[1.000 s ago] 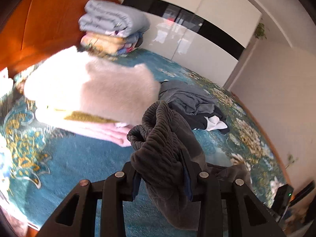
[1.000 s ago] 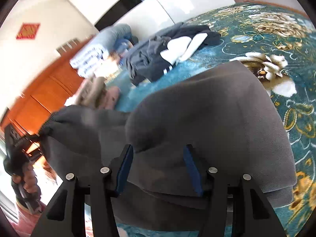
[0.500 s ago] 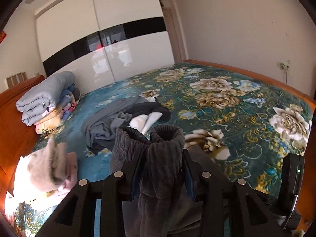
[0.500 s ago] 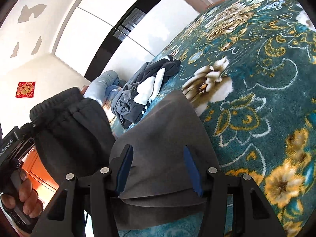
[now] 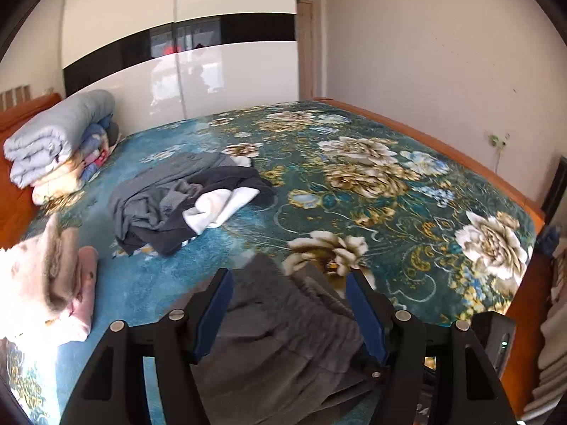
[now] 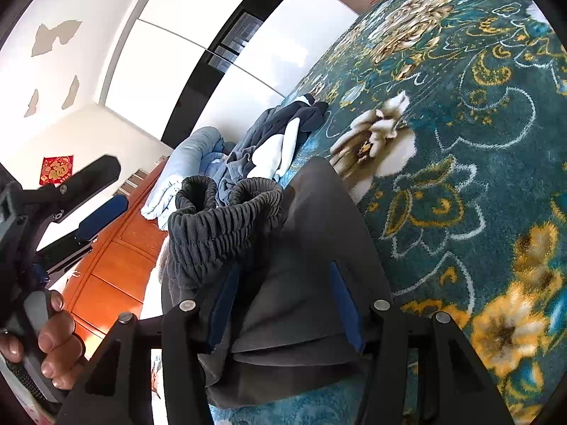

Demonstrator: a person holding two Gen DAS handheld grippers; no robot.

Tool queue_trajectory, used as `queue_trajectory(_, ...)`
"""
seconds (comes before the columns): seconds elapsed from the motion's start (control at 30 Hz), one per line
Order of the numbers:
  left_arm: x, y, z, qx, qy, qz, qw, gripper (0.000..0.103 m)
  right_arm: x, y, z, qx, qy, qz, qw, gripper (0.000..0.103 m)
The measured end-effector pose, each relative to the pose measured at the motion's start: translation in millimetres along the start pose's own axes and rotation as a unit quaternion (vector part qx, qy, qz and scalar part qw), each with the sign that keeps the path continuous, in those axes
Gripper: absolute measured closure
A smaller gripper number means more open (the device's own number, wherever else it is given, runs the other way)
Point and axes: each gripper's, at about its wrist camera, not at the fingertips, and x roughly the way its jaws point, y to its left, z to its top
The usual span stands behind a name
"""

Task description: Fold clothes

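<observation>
left gripper (image 5: 288, 310): jaws opening, blue pads clear of the cloth - the dark grey sweatpants (image 5: 283, 336) lie between and under them, lower part cut off by the frame

right gripper (image 6: 280, 301): pads sit either side of the folded sweatpants, looks pinched on them but the contact is hidden under the fabric; ribbed waistband (image 6: 219, 219) bunched up just ahead-left

left hand (image 6: 53, 340): only fingers show, at the frame edge

further out: a messy grey, black and white clothes heap (image 5: 184, 202) - can't tell the pieces apart

open room: bare floral bed cover (image 5: 372, 184) ahead-right, out to the wooden edge (image 5: 443, 141)
</observation>
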Motion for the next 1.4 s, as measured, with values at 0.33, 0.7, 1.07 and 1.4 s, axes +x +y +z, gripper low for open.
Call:
queue_trajectory(0.33,41,118,-105,-0.092,0.13,0.09,0.9831,0.026,-26,-1,5,0.015,-0.045,0.049,0.998,0.043)
queue_trajectory(0.7,46,90,-126,-0.024,0.106,0.023,0.9938,0.026,38,34,1,-0.016,0.031,-0.01,0.999,0.028)
queue_trajectory(1.07,41,94,-118,-0.06,0.088,-0.091,0.9901,0.026,9,83,34,-0.102,-0.034,-0.012,0.994,0.067)
queue_trajectory(1.4,51,131,-124,-0.131,0.104,-0.113,0.9794,0.025,-7,9,30,-0.005,0.001,-0.059,0.998,0.06)
